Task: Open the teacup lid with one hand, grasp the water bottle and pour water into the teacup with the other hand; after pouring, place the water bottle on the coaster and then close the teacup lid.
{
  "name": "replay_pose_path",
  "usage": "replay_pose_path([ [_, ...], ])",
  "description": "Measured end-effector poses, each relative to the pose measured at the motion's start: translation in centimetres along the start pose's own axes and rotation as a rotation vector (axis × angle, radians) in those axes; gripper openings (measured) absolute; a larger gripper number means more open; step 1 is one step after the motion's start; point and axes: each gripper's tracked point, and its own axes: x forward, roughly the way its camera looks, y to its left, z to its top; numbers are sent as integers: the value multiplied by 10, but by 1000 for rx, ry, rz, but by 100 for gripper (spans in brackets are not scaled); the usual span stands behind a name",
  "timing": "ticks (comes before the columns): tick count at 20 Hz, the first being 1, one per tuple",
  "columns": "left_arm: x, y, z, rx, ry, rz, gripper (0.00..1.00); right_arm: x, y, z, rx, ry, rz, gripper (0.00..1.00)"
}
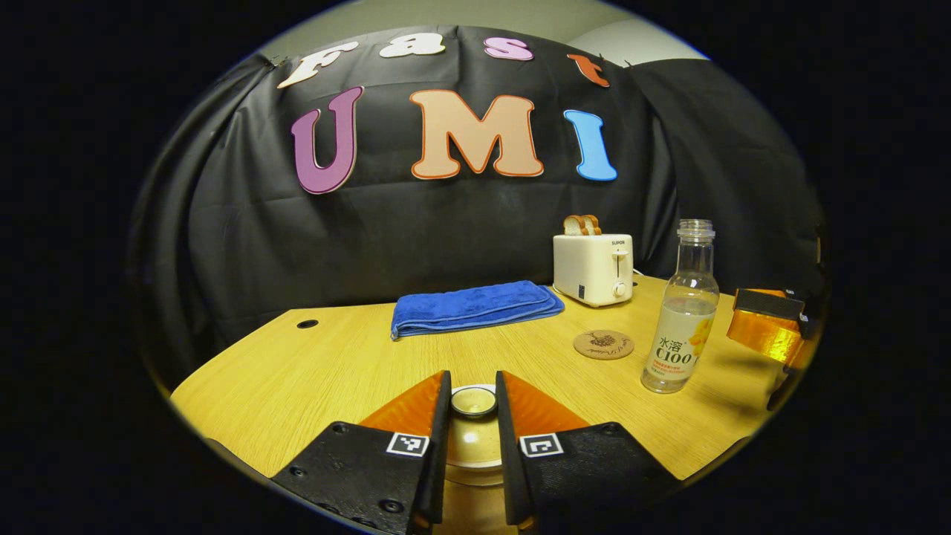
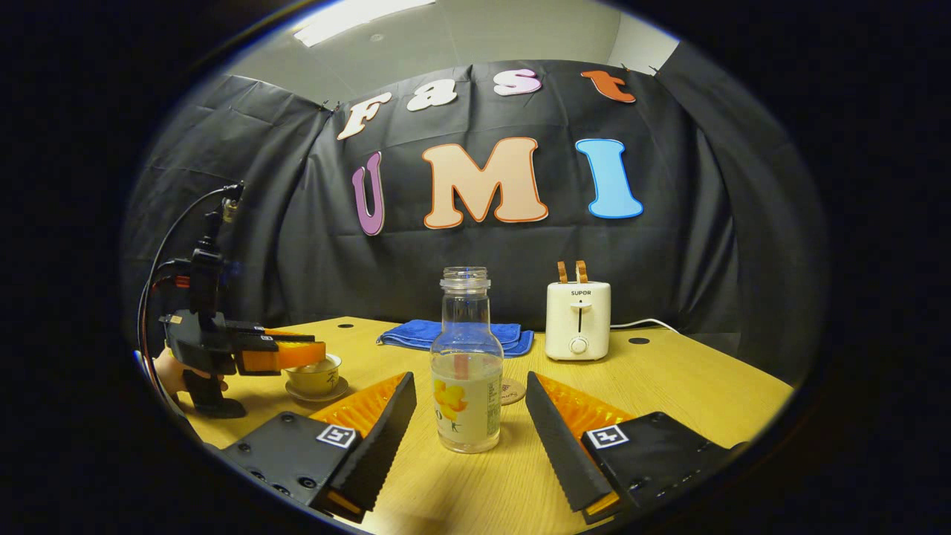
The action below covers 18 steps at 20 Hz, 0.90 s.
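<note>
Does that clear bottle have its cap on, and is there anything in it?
The water bottle stands upright on the table with no cap; its mouth is bare. It is partly full: clear liquid reaches about halfway up.

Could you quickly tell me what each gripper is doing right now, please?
Left gripper: fingers close around the teacup lid's knob; contact cannot be told.
Right gripper: open, fingers either side of the water bottle, not touching.
</note>
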Motion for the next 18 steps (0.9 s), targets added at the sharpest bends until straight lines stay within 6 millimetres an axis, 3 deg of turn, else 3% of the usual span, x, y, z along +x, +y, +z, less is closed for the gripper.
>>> replay_pose_path([
  [2,-1,-1,2,-4,-14,-3,30,0,0,0,0,0,0,92],
  [9,-7,4,8,-43,-57,16,28,1,3,-1,1,4,22,95],
  [12,-12,10,7,-44,-61,32,28,3,6,-2,2,9,37,92],
  [18,-24,27,6,-41,-66,71,28,18,8,-9,-7,59,30,95],
])
